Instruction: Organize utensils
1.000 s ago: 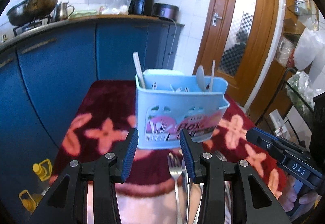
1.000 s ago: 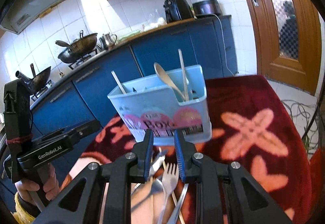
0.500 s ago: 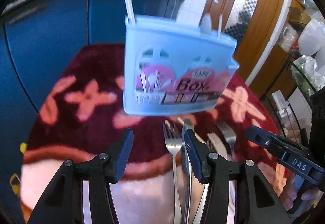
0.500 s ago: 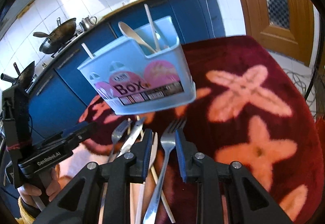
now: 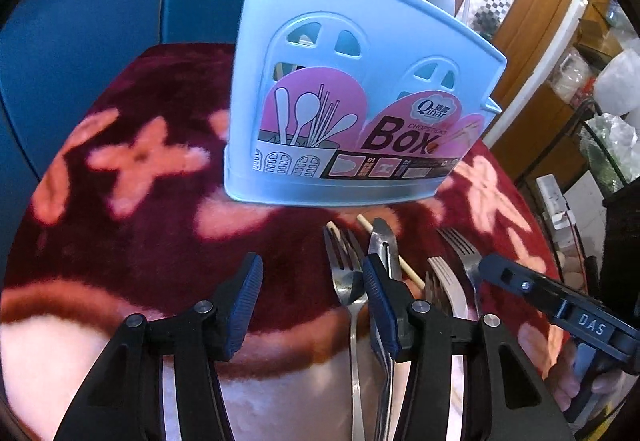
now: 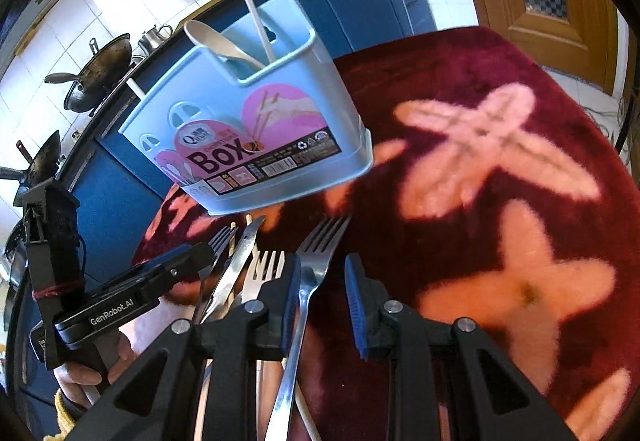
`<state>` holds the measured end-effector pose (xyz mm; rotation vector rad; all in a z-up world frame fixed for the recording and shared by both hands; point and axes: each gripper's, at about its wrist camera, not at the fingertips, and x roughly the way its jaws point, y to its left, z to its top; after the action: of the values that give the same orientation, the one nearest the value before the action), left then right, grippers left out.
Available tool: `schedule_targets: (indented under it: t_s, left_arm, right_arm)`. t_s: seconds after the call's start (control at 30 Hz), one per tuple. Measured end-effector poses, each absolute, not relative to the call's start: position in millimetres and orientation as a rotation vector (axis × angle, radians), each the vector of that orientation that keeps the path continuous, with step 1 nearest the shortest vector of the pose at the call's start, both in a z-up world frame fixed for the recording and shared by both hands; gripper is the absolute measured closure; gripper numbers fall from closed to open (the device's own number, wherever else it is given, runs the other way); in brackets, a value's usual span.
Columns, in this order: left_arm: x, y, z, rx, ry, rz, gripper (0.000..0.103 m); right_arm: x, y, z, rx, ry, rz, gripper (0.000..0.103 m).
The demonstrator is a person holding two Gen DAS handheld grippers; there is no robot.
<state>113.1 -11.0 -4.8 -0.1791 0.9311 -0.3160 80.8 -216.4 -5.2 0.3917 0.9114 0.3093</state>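
A light blue utensil box point(image 5: 360, 93) stands on the red flowered cloth point(image 5: 132, 225); it also shows in the right wrist view point(image 6: 256, 129), holding a pale spoon point(image 6: 212, 41) and chopsticks. Several forks and a knife lie in front of it. My left gripper point(image 5: 312, 297) is open, low over the cloth, with a steel fork point(image 5: 348, 281) just inside its right finger. My right gripper point(image 6: 320, 293) is open around another steel fork point(image 6: 316, 265), whose handle runs between the fingers. A white fork point(image 6: 260, 273) and a knife point(image 6: 236, 265) lie left of it.
Blue kitchen cabinets point(image 5: 100, 21) stand behind the table, with woks point(image 6: 100, 69) on the counter. A wooden door point(image 6: 560, 1) is at the right. The other hand-held gripper shows in each view, right point(image 5: 560, 305) and left point(image 6: 120, 301).
Both grippers have come down and forward toward the utensils on the cloth. The right gripper has opened wider and now straddles a fork. The box looms larger.
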Motion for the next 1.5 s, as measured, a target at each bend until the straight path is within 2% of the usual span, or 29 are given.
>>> schedule_targets:
  t_s: [0.1,0.2,0.27,0.47,0.87,1.5]
  left_arm:
    - [113.9,-12.1,-5.5,-0.186,0.932,-0.343,0.057]
    - [115.0,-15.8,-7.0,-0.204,0.941,-0.386,0.074]
    - [115.0,-18.4,-8.0,-0.219,0.95,-0.421,0.089]
    - [111.7,-22.3,-6.6,-0.229,0.943,-0.458,0.096]
    - [98.5,-5.0,12.9,-0.288,0.874,-0.458,0.099]
    - [53.6,14.8,59.3,-0.325,0.689,-0.477,0.101]
  right_arm:
    - [85.0,-216.6,-8.2,0.406,0.925,0.318,0.077]
    - [87.9,-216.4,-8.4,0.416,0.93,0.327,0.077]
    - [90.9,-214.8,-8.0,0.418,0.935,0.334,0.077]
    - [101.1,-212.9,-9.5,0.445,0.965,0.372,0.083]
    - [106.6,-215.4,-13.8,0.556,1.015,0.456,0.094]
    - [33.0,-213.1,55.7,0.531,0.733,0.522,0.098]
